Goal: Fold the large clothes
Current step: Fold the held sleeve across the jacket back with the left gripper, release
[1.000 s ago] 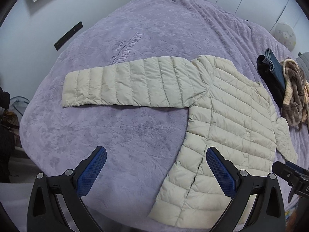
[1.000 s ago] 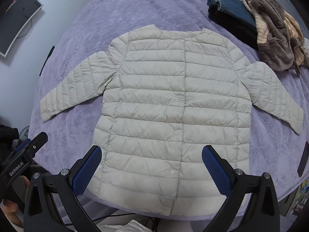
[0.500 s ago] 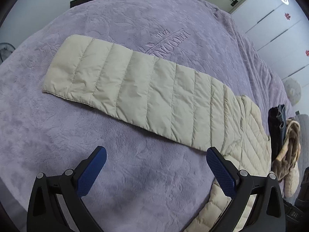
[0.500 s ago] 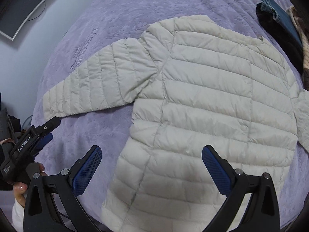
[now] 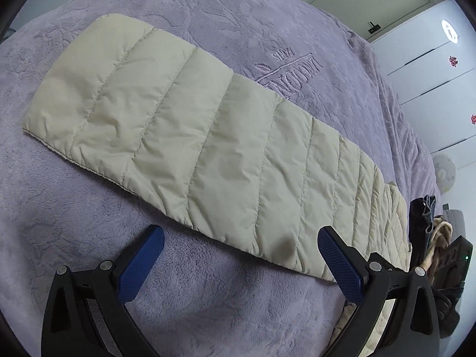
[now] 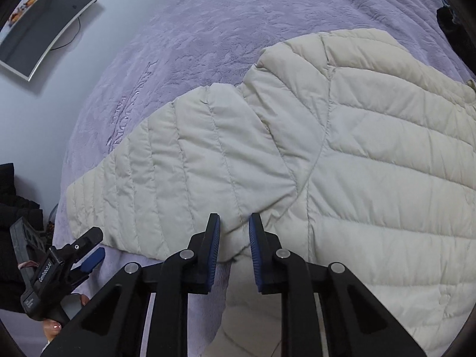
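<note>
A cream quilted jacket lies flat on a bed under a purple blanket. In the left wrist view its long sleeve stretches across the blanket. My left gripper hovers open over the sleeve's near edge, close to the armpit end, with nothing pinched; it also shows as the left gripper in the right wrist view. My right gripper sits at the jacket's underarm, where sleeve meets body. Its jaws are closing, and puckered jacket fabric fills the narrow gap between the pads.
A heap of dark and tan clothes lies at the bed's far right. White wardrobe doors stand behind the bed. A monitor hangs on the wall. A person's hand holds the left gripper near the bed's edge.
Both grippers have come down close to the jacket. The left moved toward the sleeve. The right shifted to the underarm and its jaws went from wide open to nearly together on fabric.
</note>
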### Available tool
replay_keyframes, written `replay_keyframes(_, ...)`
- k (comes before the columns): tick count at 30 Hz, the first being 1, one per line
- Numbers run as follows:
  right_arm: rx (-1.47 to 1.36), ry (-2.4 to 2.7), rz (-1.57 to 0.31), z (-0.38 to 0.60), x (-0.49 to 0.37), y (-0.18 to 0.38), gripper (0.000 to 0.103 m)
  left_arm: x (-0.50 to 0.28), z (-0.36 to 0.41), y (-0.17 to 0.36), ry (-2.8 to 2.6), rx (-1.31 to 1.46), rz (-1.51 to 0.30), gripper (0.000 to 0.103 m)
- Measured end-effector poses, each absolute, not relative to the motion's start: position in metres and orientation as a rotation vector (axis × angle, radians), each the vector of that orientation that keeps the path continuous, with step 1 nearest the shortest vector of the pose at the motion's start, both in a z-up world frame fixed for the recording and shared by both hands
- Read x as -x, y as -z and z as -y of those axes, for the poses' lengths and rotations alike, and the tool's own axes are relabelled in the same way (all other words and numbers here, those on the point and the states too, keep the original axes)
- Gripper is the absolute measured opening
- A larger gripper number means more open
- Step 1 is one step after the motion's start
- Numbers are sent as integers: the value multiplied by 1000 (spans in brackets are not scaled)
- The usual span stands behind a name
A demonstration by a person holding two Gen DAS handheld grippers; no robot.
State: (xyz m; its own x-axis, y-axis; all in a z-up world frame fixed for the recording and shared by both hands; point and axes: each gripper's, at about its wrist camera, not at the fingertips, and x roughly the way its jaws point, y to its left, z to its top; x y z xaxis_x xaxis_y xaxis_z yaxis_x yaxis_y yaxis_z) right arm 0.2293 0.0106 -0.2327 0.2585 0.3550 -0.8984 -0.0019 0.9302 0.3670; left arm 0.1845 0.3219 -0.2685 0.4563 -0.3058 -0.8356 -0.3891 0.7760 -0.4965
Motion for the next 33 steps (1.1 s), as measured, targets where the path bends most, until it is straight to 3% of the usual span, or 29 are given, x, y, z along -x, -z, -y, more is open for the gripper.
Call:
replay_keyframes(5,-333,-231,-1336,-11,-235,262,22,-193,-325,274,-114,720,-1078,103)
replay_keyframes(7,-360,-228,-1337,-8,-237,269,21,-195,-326,271,-146,717,-1054,96)
replay_keyframes(9,-369,-227,-1338,-8,-240,271,21,-200,-328,269,-174,702,-1049,62)
replay_keyframes(10,-366,-228,-1338,-8,-241,272,20,-202,-331,269,-175,703,-1050,52)
replay_keyframes(11,-360,-229,-1338,-9,-243,272,20,-203,-333,268,-163,715,-1046,33)
replay_keyframes(12,-355,-231,-1338,-9,-244,273,20,-204,-335,267,-139,736,-1043,21)
replay_keyframes(13,-353,-232,-1338,-8,-243,275,20,-205,-337,264,-121,751,-1036,18)
replay_keyframes(23,-395,-240,-1314,3,-224,283,20,-221,-278,168,140,560,-878,16)
replay_keyframes(33,-577,-293,-1299,65,-212,257,20,-223,-142,103,413,343,-826,16)
